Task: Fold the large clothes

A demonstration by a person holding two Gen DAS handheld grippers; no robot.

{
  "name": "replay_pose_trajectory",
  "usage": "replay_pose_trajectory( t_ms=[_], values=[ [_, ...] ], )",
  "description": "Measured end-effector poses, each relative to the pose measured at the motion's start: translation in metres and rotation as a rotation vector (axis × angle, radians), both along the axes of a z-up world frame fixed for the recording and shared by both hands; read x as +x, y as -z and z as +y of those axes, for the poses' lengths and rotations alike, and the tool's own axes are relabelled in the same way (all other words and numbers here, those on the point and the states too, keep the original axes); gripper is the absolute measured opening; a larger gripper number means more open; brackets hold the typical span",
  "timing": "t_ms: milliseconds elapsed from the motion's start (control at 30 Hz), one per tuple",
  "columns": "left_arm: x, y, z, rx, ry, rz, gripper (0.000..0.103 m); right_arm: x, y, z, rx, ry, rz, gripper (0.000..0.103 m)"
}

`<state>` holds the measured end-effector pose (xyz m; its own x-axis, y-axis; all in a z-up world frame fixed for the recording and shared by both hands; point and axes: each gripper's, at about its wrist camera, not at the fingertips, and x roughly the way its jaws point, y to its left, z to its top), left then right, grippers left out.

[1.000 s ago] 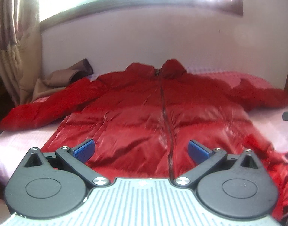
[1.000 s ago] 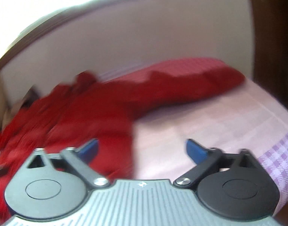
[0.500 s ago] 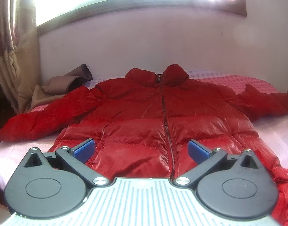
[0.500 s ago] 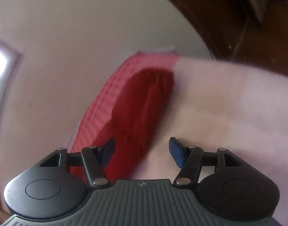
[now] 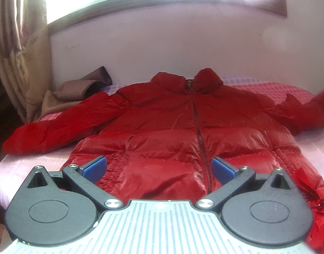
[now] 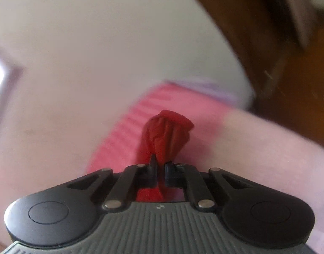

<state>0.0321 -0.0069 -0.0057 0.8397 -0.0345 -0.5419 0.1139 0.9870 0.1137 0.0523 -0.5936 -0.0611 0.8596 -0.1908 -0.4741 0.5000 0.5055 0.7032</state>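
Observation:
A red puffer jacket (image 5: 168, 131) lies face up on the bed, zipped, collar toward the wall, sleeves spread to both sides. My left gripper (image 5: 158, 168) is open and empty, held above the jacket's hem near the zipper. My right gripper (image 6: 160, 165) is shut on the red cuff (image 6: 167, 133) of the jacket's right sleeve, which bunches up between the pads. In the left wrist view that sleeve end (image 5: 323, 101) is lifted and blurred at the right edge.
A pink bedsheet (image 5: 34, 160) covers the bed. A red checked pillow (image 5: 274, 91) lies by the wall. A brown garment (image 5: 77, 91) sits at the back left beside a curtain (image 5: 15, 48). Dark wooden furniture (image 6: 289, 63) stands beyond the bed's right side.
My right gripper swung to the right sleeve end, closed on the cuff and lifted it. My left gripper stayed open over the hem, and the view steadied.

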Motion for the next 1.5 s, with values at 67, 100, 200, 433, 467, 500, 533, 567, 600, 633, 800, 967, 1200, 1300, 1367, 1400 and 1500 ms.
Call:
replay_pose_trajectory(
  t_ms=[67,100,200,433,467,500,533,567,600,633,800,967,1200,1300,1367,1400,1500],
  values=[
    [-0.002,-0.003,0.008,-0.019,-0.014,-0.005,0.103,0.004,-0.035,0.027,-0.043,-0.067,-0.064,0.006],
    [-0.003,-0.005,0.012,-0.028,-0.02,-0.009,0.103,0.009,-0.051,0.042,-0.06,-0.104,-0.092,0.006],
    [-0.009,-0.009,0.027,-0.053,-0.043,-0.023,0.103,0.024,-0.102,0.106,-0.116,-0.241,-0.187,0.006],
    [-0.02,-0.014,0.07,-0.085,-0.111,-0.025,0.103,0.087,-0.152,0.283,-0.129,-0.563,-0.324,0.005],
    [-0.021,-0.015,0.08,-0.094,-0.125,-0.023,0.103,0.098,-0.148,0.309,-0.134,-0.602,-0.314,0.005],
    [-0.02,-0.016,0.091,-0.109,-0.139,-0.02,0.103,0.108,-0.141,0.333,-0.131,-0.634,-0.296,0.006],
    [-0.017,-0.018,0.104,-0.132,-0.157,-0.016,0.103,0.118,-0.131,0.356,-0.126,-0.665,-0.269,0.006],
    [-0.016,-0.019,0.114,-0.149,-0.171,-0.014,0.103,0.126,-0.122,0.375,-0.131,-0.689,-0.24,0.006],
    [-0.012,-0.02,0.128,-0.166,-0.193,-0.01,0.103,0.135,-0.108,0.395,-0.141,-0.712,-0.201,0.005],
    [-0.008,-0.021,0.142,-0.186,-0.216,-0.003,0.103,0.144,-0.091,0.415,-0.147,-0.735,-0.151,0.005],
    [0.021,-0.015,0.211,-0.304,-0.295,0.05,0.103,0.169,-0.023,0.49,-0.328,-0.815,0.074,0.006],
    [0.054,-0.001,0.274,-0.423,-0.358,0.106,0.103,0.169,0.003,0.539,-0.624,-0.869,0.185,0.012],
    [0.095,0.018,0.349,-0.537,-0.515,0.118,0.1,0.133,-0.031,0.545,-0.767,-0.862,0.069,0.073],
    [0.114,0.027,0.382,-0.601,-0.582,0.147,0.097,0.103,-0.05,0.532,-0.7,-0.897,-0.047,0.083],
    [0.126,0.036,0.403,-0.665,-0.62,0.168,0.096,0.084,-0.054,0.521,-0.641,-0.935,-0.074,0.084],
    [0.131,0.04,0.411,-0.685,-0.631,0.178,0.094,0.081,-0.053,0.519,-0.618,-0.948,-0.08,0.084],
    [0.147,0.043,0.424,-0.683,-0.633,0.143,0.087,0.05,-0.051,0.503,-0.584,-0.962,-0.086,0.084]
  ],
)
